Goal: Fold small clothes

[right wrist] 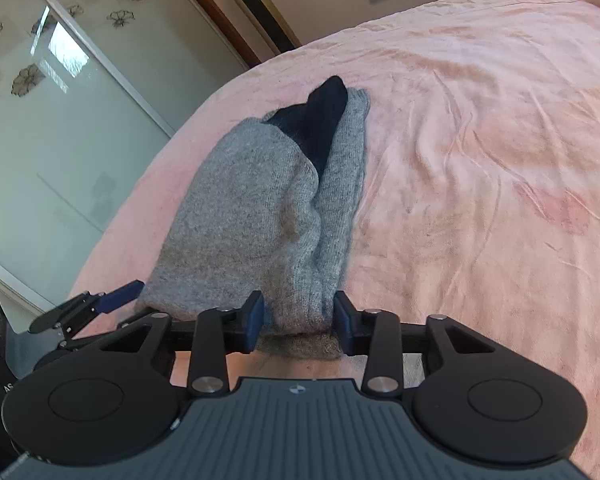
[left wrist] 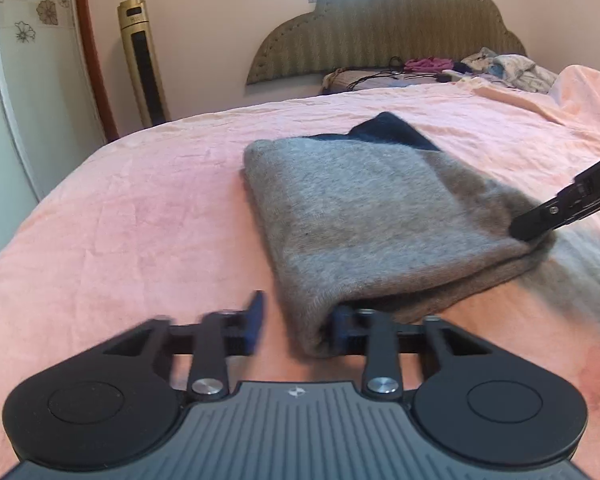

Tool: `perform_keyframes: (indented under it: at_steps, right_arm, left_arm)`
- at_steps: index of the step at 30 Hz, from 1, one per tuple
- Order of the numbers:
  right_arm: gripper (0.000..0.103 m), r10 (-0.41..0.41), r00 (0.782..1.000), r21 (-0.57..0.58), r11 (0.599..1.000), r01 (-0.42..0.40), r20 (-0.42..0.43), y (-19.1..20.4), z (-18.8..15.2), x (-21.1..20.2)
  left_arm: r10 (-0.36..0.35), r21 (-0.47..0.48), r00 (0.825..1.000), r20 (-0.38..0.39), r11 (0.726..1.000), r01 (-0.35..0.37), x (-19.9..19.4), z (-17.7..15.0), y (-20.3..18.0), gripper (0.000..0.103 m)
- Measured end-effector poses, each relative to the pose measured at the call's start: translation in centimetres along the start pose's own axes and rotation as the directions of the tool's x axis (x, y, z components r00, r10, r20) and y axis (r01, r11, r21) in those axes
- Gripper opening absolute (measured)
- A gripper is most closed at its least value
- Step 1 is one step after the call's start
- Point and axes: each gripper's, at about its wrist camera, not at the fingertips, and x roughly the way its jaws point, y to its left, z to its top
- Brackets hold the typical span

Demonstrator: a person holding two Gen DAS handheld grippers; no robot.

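A grey knit garment [left wrist: 360,208] with a dark navy part [left wrist: 392,130] lies folded on the pink bedspread [left wrist: 140,220]. In the left wrist view my left gripper [left wrist: 298,322] straddles the garment's near left corner. Its jaws stand narrow: the cloth rests against the right finger, and a strip of pink shows between the cloth and the blurred left finger. In the right wrist view my right gripper [right wrist: 298,316] is shut on the garment's [right wrist: 252,216] near right corner, with the bunched knit pressed between both blue pads. A blue finger of the left gripper [right wrist: 120,296] touches the other corner.
The bed's far end holds a padded headboard [left wrist: 384,36], loose clothes [left wrist: 500,66] and cables [left wrist: 380,76]. A gold tower fan [left wrist: 142,60] and a glass wardrobe door [right wrist: 60,140] stand beyond the bed's left edge. Wrinkled bedspread [right wrist: 480,160] stretches right of the garment.
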Motion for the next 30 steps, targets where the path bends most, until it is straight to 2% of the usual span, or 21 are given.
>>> perform_keyframes:
  at_steps: [2,4,6,8,9,10,11,12,13,14,15,18,19,20,22,23,24,25,26,28,30]
  right_arm:
    - [0.019,0.030,1.000,-0.013,0.999,-0.030,0.003,0.2,0.0,-0.2]
    - [0.018,0.051,0.999,-0.042,0.998,-0.051,0.005,0.8,-0.1,-1.0]
    - [0.017,0.030,0.999,-0.060,0.998,-0.031,-0.012,0.9,-0.4,-1.1]
    - [0.017,-0.008,0.999,-0.047,0.999,0.006,-0.044,-0.1,-0.8,0.1]
    - [0.023,0.017,0.999,-0.016,1.000,-0.017,-0.034,-0.6,-0.7,0.1]
    - [0.029,0.046,0.998,0.022,0.999,-0.045,-0.036,-0.9,-0.5,-0.1]
    - [0.047,0.072,0.997,0.053,0.996,-0.070,-0.038,-1.1,-0.3,-0.5]
    - [0.076,0.111,0.994,0.073,0.991,-0.109,-0.020,-1.3,-0.2,-1.1]
    - [0.088,0.134,0.991,0.082,0.987,-0.135,0.017,-1.6,-0.1,-1.9]
    - [0.098,0.148,0.988,0.091,0.984,-0.152,0.046,-2.0,0.1,-2.4]
    - [0.093,0.167,0.984,0.119,0.978,-0.173,0.059,-2.7,0.4,-2.6]
    - [0.084,0.255,0.967,0.249,0.935,-0.251,0.016,-5.0,1.3,-1.1]
    - [0.081,0.272,0.962,0.283,0.924,-0.256,-0.020,-5.5,1.4,0.0]
    - [0.073,0.283,0.959,0.298,0.919,-0.260,-0.034,-5.6,1.4,0.8]
    - [0.070,0.317,0.947,0.290,0.913,-0.288,-0.058,-4.9,1.7,2.0]
    - [0.059,0.318,0.945,0.276,0.918,-0.286,-0.080,-4.3,1.7,2.6]
    - [0.034,0.303,0.946,0.251,0.930,-0.266,-0.119,-3.5,1.7,3.2]
    - [0.023,0.273,0.951,0.214,0.947,-0.238,-0.148,-2.9,1.6,3.7]
    - [0.022,0.265,0.953,0.184,0.954,-0.236,-0.149,-2.5,1.5,3.7]
    - [0.021,0.253,0.957,0.130,0.963,-0.235,-0.142,-1.8,1.3,2.6]
    - [0.020,0.262,0.955,0.094,0.963,-0.251,-0.138,-1.6,0.7,1.1]
  left_arm:
    - [-0.002,-0.045,1.000,0.011,0.999,0.003,-0.8,0.0,0.9,0.008]
    - [-0.004,-0.044,1.000,0.015,0.999,0.004,-1.5,-0.1,1.6,0.008]
    - [-0.013,-0.029,1.000,-0.021,0.999,0.012,-0.9,-0.6,1.7,0.008]
    - [-0.010,-0.012,1.000,-0.020,1.000,0.010,-0.9,-1.0,1.4,0.010]
    - [-0.030,-0.019,0.999,-0.016,0.999,0.029,-1.3,-1.0,1.6,0.010]
    - [-0.090,-0.054,0.996,-0.021,0.995,0.088,-1.8,-0.9,2.2,0.012]
    - [-0.177,-0.118,0.984,-0.028,0.978,0.172,-2.3,-0.8,3.2,0.017]
    - [-0.241,-0.182,0.970,-0.027,0.955,0.232,-2.5,-0.7,4.2,0.030]
    - [-0.303,-0.269,0.953,-0.018,0.919,0.287,-2.5,-0.8,5.4,0.041]
    - [-0.342,-0.342,0.940,-0.008,0.884,0.319,-2.3,-0.8,6.5,0.070]
    - [-0.384,-0.429,0.924,0.005,0.834,0.349,-1.7,-0.8,7.5,0.083]
    - [-0.498,-0.614,0.867,0.011,0.681,0.399,1.3,-0.9,9.0,0.082]
    - [-0.515,-0.642,0.857,0.013,0.653,0.402,2.2,-0.9,9.0,0.081]
    - [-0.512,-0.655,0.859,0.030,0.638,0.404,2.8,-0.6,8.8,0.079]
    - [-0.528,-0.671,0.849,0.001,0.629,0.392,4.1,0.0,8.3,0.044]
    - [-0.529,-0.682,0.847,-0.049,0.637,0.359,5.0,0.2,7.8,0.017]
    - [-0.524,-0.679,0.850,-0.054,0.643,0.353,5.1,0.2,7.6,0.016]
    - [-0.511,-0.663,0.858,-0.055,0.661,0.351,4.7,0.4,7.3,0.015]
    - [-0.494,-0.637,0.868,-0.052,0.685,0.352,3.9,0.6,7.0,0.013]
    - [-0.485,-0.583,0.874,-0.026,0.718,0.381,1.9,0.9,7.0,0.012]
    - [-0.505,-0.548,0.863,-0.031,0.730,0.408,0.5,0.5,6.8,0.012]
